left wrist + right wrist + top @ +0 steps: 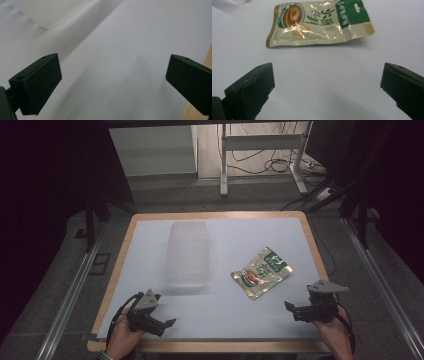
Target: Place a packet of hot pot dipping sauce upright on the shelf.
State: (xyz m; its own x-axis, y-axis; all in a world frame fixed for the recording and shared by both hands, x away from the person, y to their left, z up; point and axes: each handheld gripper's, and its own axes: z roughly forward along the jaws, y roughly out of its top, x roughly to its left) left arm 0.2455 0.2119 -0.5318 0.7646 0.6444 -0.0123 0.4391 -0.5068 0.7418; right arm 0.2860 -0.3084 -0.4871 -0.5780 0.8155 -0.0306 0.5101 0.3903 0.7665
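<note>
Starting stage, nothing grasped: glossy beige-and-green snack pouch (261,272) lies flat right of centre, beside clear plastic tray (188,252). Left gripper (162,311) and right gripper (291,311) both released at near edge.

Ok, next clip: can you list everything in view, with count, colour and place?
snack pouch: 1, beige with green top, lying flat right of centre on the table
clear plastic container: 1, transparent, left of the pouch, mid-table
table: 1, white top with wooden edge, centre
metal stand: 1, white, on the floor behind the table
cables: several, black, floor by the stand
left gripper: 1, black, near left edge, jaws open
right gripper: 1, black, near right edge, jaws open
</note>
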